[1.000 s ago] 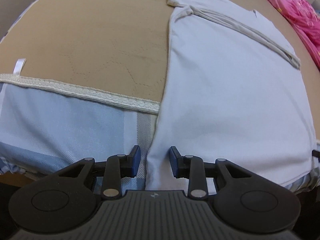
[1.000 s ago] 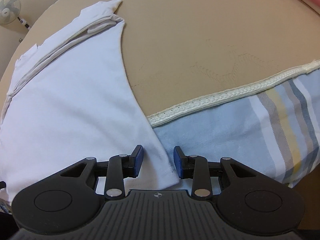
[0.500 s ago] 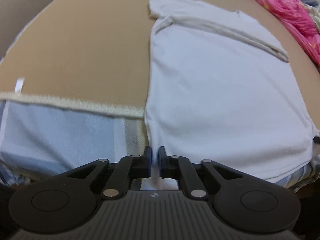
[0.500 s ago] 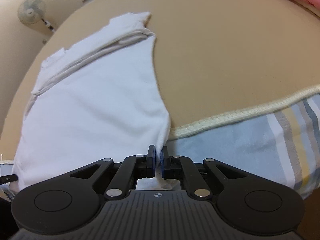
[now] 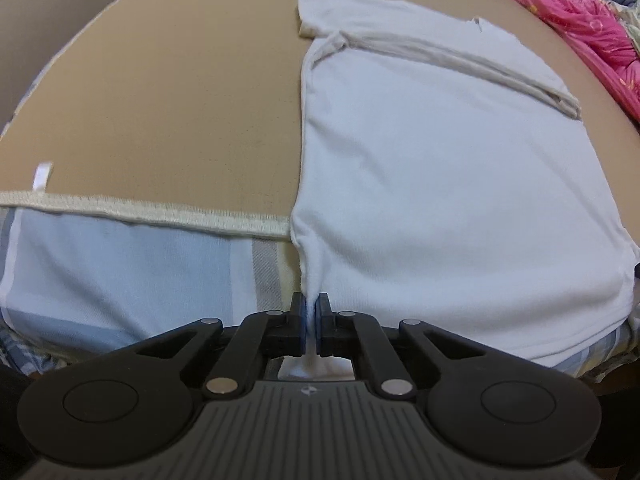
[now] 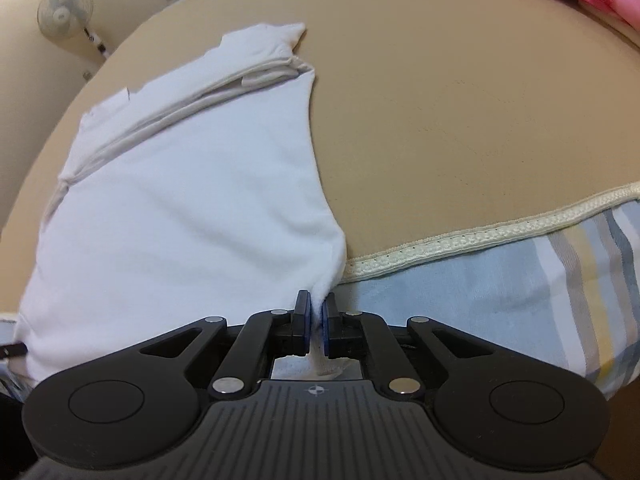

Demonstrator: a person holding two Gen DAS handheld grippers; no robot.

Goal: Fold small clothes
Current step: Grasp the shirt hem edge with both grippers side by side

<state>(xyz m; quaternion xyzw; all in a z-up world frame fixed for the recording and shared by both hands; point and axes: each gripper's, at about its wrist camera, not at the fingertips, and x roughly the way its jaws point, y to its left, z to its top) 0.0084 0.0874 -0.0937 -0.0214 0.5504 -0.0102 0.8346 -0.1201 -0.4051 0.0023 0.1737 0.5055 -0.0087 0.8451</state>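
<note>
A white T-shirt (image 5: 448, 184) lies flat on a tan mat, its sleeves folded in across the far end. It also shows in the right wrist view (image 6: 188, 208). My left gripper (image 5: 311, 312) is shut on the shirt's near left hem corner, with cloth bunched between its blue pads. My right gripper (image 6: 316, 312) is shut on the near right hem corner in the same way. Both corners are lifted slightly off the bed edge.
The tan mat (image 5: 160, 100) has a cream braided border (image 6: 480, 236) over a blue striped sheet (image 6: 540, 288). A pink quilt (image 5: 580, 20) lies at the far right. A standing fan (image 6: 64, 14) is by the wall.
Both grippers went from open around the hem corners to shut on them. They have since pulled the corners up and back, so the shirt's hem bunches at the pads.
</note>
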